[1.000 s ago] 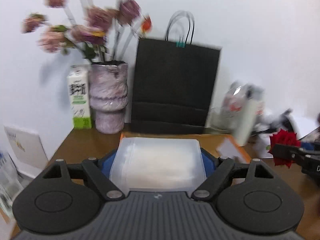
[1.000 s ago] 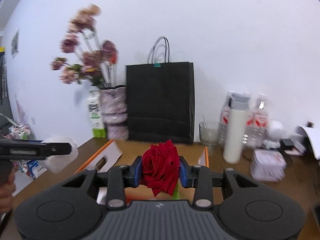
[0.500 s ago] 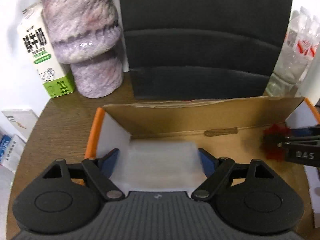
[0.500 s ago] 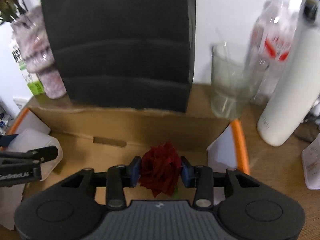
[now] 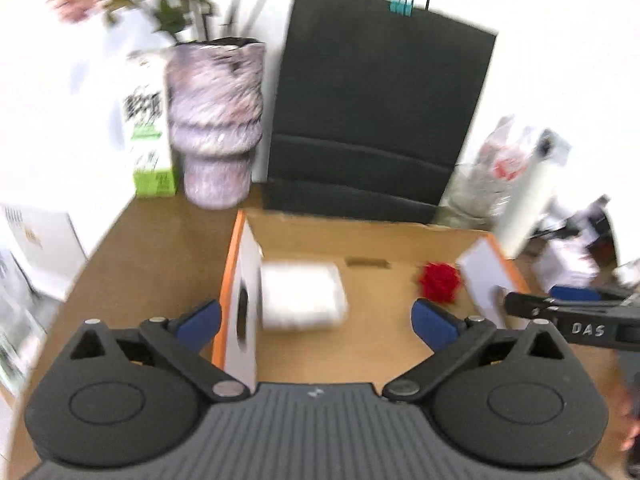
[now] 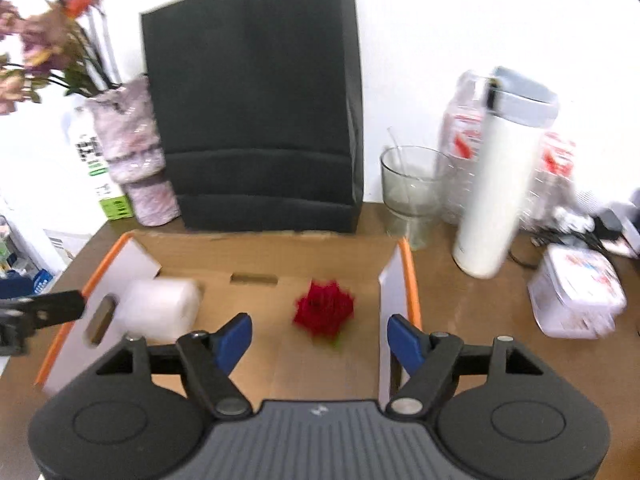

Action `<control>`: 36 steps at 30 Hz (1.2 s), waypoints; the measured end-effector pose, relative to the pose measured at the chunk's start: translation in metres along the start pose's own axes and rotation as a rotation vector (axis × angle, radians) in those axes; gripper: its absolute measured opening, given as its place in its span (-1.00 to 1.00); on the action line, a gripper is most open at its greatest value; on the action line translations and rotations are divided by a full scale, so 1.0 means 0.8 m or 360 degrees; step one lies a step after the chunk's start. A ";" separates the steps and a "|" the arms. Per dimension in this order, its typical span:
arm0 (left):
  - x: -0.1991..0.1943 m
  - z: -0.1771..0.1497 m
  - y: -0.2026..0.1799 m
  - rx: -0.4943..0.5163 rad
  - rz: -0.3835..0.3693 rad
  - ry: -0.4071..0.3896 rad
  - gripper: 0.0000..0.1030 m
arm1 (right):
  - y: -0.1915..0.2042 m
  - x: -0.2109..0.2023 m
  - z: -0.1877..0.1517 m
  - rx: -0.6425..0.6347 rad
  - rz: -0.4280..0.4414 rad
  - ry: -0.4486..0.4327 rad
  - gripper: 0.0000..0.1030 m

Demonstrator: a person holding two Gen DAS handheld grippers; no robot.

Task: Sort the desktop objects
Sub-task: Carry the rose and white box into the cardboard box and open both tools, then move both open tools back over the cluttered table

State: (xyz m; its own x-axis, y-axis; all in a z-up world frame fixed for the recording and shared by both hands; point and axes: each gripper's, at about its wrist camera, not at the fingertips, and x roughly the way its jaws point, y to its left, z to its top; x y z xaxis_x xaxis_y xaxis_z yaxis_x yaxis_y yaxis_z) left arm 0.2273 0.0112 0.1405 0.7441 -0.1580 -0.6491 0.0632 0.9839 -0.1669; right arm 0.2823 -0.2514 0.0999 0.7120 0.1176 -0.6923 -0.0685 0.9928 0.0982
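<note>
An open cardboard box with orange-edged flaps (image 5: 376, 240) (image 6: 280, 248) sits on the brown desk. Inside lie a white tissue pack (image 5: 302, 296) (image 6: 160, 308) at the left and a red rose (image 5: 440, 282) (image 6: 324, 310) at the right. My left gripper (image 5: 316, 322) is open and empty above the box's near left side, astride the left flap. My right gripper (image 6: 320, 340) is open and empty just behind the rose; it also shows in the left wrist view (image 5: 560, 312).
Behind the box stand a black paper bag (image 5: 376, 108) (image 6: 256, 120), a purple vase with flowers (image 5: 216, 120) (image 6: 132, 148) and a milk carton (image 5: 148, 136). At the right are a glass (image 6: 412, 192), a white flask (image 6: 496, 184), bottles and a tin (image 6: 576, 292).
Both grippers have opened and pulled back and up. The tissue pack and the rose have been let go and now lie in the box.
</note>
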 end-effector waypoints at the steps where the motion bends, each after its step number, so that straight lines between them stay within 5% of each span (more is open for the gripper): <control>1: -0.018 -0.015 0.002 -0.0026 -0.0015 -0.0016 1.00 | 0.001 -0.021 -0.016 0.0001 0.0014 -0.0031 0.52; 12: -0.171 -0.198 0.008 0.0021 0.0015 -0.0304 1.00 | 0.038 -0.187 -0.201 -0.0091 0.0076 -0.0306 0.68; 17: -0.178 -0.275 0.013 0.0027 0.0127 -0.0271 1.00 | 0.048 -0.223 -0.298 -0.0064 0.0160 -0.0330 0.68; 21: -0.163 -0.321 0.022 0.0011 0.0209 -0.0196 1.00 | 0.055 -0.230 -0.362 -0.0070 0.0062 -0.0291 0.68; 27: -0.151 -0.351 0.026 0.0046 0.0240 -0.0148 1.00 | 0.065 -0.230 -0.409 -0.0087 0.0005 -0.0234 0.68; 36: -0.146 -0.356 0.024 0.0084 0.0226 -0.0114 1.00 | 0.065 -0.231 -0.414 -0.0080 0.0002 -0.0325 0.78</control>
State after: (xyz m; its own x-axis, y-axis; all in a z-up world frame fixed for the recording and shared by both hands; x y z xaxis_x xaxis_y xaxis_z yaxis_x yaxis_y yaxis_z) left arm -0.0475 0.0248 0.0015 0.7933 -0.0122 -0.6087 -0.0129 0.9992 -0.0369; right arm -0.0842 -0.2142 -0.0036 0.8385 0.1169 -0.5322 -0.1007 0.9931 0.0595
